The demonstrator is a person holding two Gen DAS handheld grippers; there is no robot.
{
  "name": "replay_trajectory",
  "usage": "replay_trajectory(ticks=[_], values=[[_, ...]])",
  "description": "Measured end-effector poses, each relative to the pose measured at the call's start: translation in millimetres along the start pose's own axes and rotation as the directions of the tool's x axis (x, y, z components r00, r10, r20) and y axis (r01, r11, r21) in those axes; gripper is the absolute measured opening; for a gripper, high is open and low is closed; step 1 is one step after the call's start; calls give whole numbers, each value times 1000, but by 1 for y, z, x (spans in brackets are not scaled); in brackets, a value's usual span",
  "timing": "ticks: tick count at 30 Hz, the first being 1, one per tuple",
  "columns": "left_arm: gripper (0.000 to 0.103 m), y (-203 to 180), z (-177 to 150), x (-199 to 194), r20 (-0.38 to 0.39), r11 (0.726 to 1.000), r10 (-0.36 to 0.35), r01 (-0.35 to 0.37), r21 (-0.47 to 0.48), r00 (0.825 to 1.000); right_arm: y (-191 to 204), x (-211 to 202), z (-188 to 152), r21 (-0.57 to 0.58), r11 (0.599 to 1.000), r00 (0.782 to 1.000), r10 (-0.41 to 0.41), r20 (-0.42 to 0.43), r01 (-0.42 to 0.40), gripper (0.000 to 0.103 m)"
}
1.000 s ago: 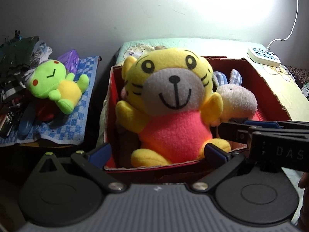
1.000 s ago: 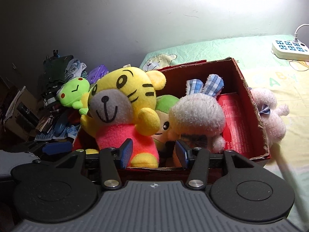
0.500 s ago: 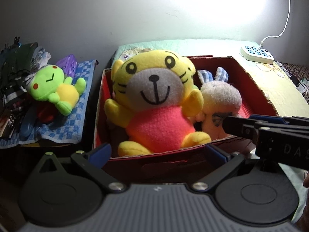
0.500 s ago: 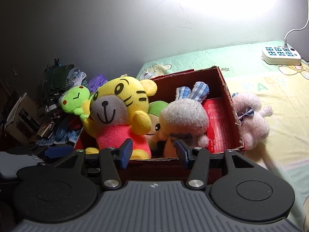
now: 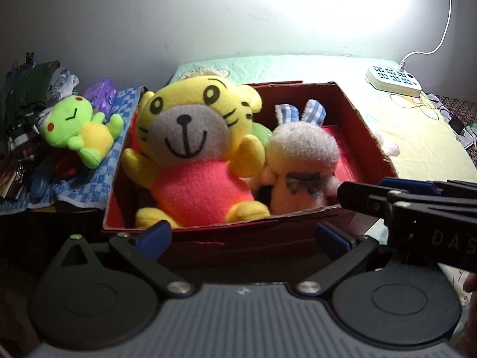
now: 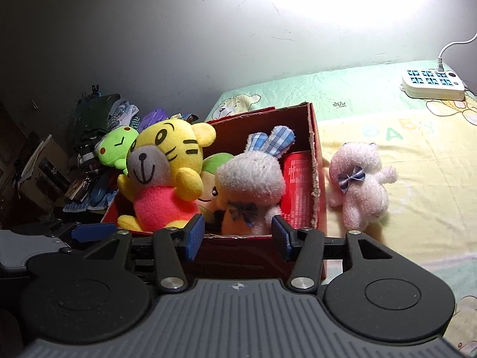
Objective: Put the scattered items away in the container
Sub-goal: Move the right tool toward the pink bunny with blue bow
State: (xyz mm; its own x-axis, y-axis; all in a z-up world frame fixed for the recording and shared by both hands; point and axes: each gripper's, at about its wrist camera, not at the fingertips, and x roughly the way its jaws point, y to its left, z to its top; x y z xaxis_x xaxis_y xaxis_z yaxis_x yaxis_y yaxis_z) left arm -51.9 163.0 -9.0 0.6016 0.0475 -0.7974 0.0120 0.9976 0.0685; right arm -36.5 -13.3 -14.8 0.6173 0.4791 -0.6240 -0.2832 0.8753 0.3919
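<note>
A red cardboard box [image 5: 369,125] [image 6: 316,161] holds a yellow tiger plush [image 5: 190,143] [image 6: 167,173], a pale rabbit plush with checked ears [image 5: 301,155] [image 6: 253,185] and a green-capped plush [image 6: 213,191] between them. A pink bear plush [image 6: 357,185] lies on the bed right of the box. A green frog plush [image 5: 77,128] [image 6: 114,149] lies on a blue checked cloth left of the box. My left gripper [image 5: 243,235] is open and empty, in front of the box. My right gripper [image 6: 237,235] is open and empty at the box's near wall.
A white power strip [image 5: 393,80] [image 6: 432,83] with its cable lies at the bed's far right. A pile of clothes and clutter [image 5: 26,113] sits left of the checked cloth [image 5: 89,185]. The wall stands close behind.
Both grippers have drawn back from the box, so it looks smaller and farther. The pink bear beside the box has come fully into the right wrist view. No toy has moved.
</note>
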Motion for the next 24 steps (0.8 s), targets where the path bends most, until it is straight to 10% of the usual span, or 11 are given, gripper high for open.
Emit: replay_trajectory(ticks=[24], values=[[103,-113,-24,8,-91,1000,10,-9,3,996,-89,-31,-6,-17,999,996,-40,-85,39,57]])
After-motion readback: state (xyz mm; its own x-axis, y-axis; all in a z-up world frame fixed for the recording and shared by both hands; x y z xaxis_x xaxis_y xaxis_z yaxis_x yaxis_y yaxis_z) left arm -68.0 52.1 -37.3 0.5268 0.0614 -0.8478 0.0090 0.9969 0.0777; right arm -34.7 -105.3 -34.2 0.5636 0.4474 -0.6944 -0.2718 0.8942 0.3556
